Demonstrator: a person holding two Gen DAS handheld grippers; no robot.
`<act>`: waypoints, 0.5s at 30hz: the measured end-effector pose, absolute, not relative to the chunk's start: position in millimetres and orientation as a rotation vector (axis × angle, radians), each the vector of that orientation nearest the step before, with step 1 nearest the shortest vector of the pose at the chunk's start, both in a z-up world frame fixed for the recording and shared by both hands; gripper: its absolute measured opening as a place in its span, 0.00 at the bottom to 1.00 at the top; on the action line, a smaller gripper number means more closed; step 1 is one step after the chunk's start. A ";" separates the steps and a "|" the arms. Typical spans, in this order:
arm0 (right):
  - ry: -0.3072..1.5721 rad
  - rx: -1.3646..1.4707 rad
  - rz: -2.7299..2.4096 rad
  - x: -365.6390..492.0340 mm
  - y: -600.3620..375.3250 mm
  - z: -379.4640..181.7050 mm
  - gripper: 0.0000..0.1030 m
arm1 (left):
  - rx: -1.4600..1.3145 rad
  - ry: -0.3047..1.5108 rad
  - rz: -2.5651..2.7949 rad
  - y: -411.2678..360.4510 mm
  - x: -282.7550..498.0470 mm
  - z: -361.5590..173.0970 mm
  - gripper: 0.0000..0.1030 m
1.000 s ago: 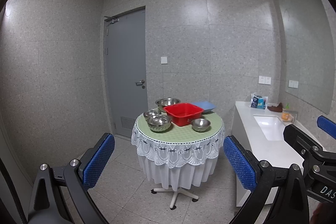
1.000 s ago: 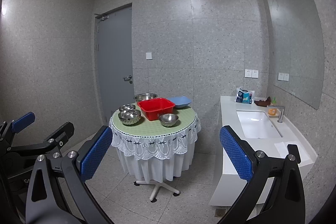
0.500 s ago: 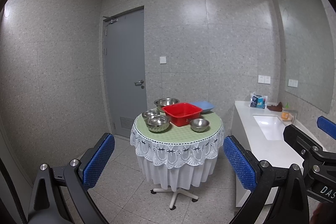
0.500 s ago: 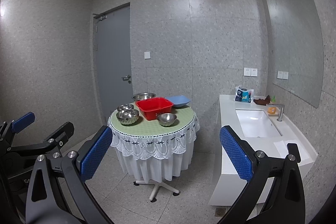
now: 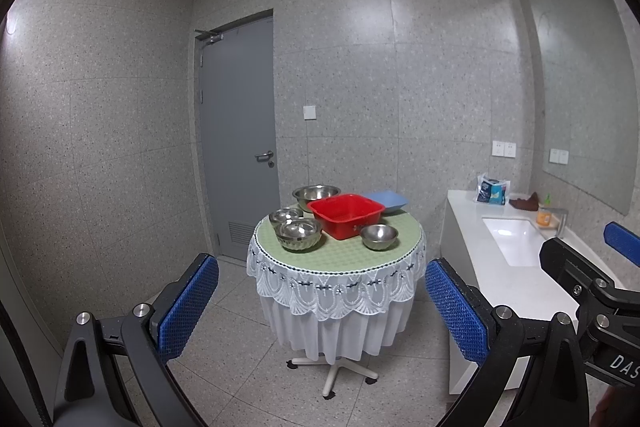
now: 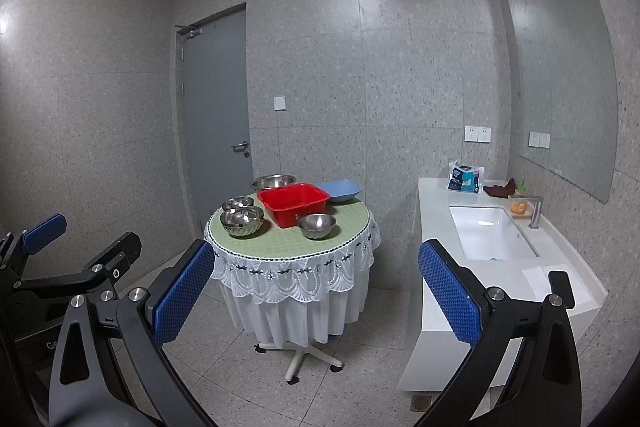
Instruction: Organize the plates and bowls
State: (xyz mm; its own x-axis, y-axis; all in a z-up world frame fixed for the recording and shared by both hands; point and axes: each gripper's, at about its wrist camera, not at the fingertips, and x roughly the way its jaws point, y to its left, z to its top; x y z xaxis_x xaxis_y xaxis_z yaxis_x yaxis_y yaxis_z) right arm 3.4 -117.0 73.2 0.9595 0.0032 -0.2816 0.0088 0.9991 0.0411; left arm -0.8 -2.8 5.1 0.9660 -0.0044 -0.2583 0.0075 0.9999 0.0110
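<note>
Nearer now, the round table (image 5: 336,255) is framed by both grippers; left gripper (image 5: 320,311) and right gripper (image 6: 316,301) are held wide apart, empty. Red basin (image 5: 346,215) is set cornerwise, its long axis running left-right; steel bowls (image 5: 299,235) are seen upright beside it.

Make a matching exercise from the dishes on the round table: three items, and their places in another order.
Items:
1. red tub
2. blue dish
3. lone small steel bowl

Places:
A. at the far edge, behind the tub's right corner
B. mid-table
C. near the front, right of the tub's near corner

Pairs: 1-B, 2-A, 3-C
</note>
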 end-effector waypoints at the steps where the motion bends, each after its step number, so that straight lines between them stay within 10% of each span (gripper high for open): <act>1: 0.286 0.042 -0.002 3.5 -117.1 73.2 1.00 | 0.014 0.261 -0.005 -3.0 -0.9 5.3 0.99; 15: 0.287 0.044 0.002 5.5 -117.4 71.6 1.00 | -0.008 0.277 -0.005 -4.7 0.1 8.4 0.99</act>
State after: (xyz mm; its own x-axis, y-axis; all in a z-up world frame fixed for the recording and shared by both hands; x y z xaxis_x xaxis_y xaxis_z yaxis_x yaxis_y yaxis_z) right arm 5.5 -117.4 71.6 0.9591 0.0083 -0.2828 0.0041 0.9990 0.0436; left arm 0.1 -4.7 8.4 0.9619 -0.0063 -0.2732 0.0040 1.0000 -0.0089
